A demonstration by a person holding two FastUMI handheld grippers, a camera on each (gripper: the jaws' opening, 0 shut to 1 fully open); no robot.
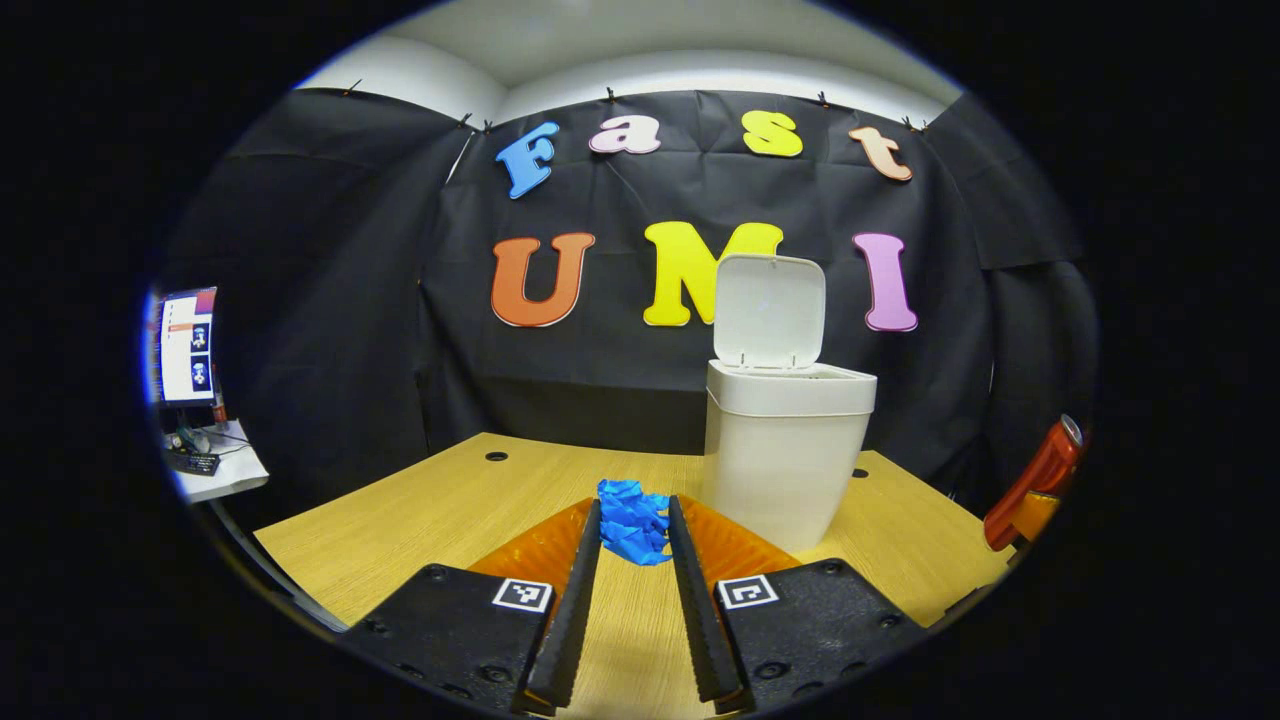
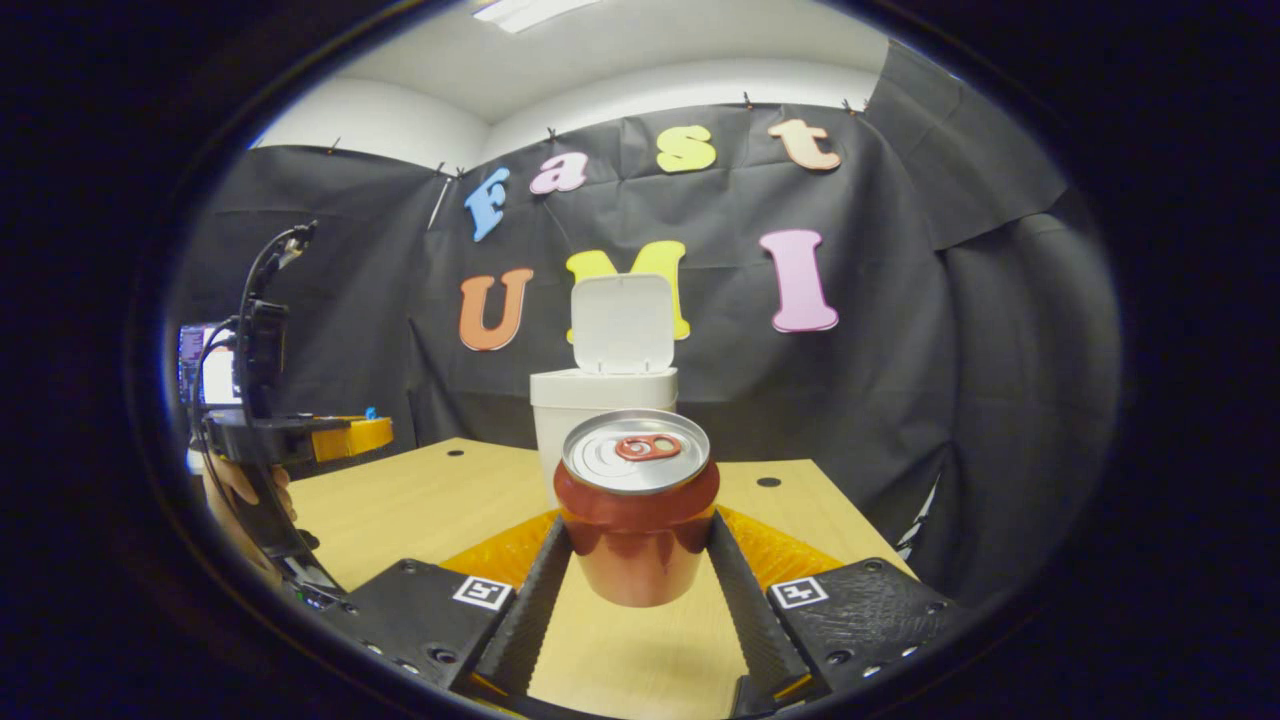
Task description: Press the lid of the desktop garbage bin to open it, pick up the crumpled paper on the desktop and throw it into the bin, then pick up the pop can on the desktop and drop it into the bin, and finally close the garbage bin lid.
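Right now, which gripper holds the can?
The right gripper holds the can, clear of the table. The left gripper pinches blue paper instead.

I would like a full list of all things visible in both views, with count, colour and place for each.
garbage bin: one, white, far part of the table, lid up
crumpled paper: one, blue, between the left gripper's fingers
pop can: one, red with silver top, upright between the right gripper's fingers
table: one, light wood, under everything
monitor: one, lit, far left beside the booth
left gripper: one, shut on the paper
right gripper: one, shut on the can
hand: one, holding the left gripper
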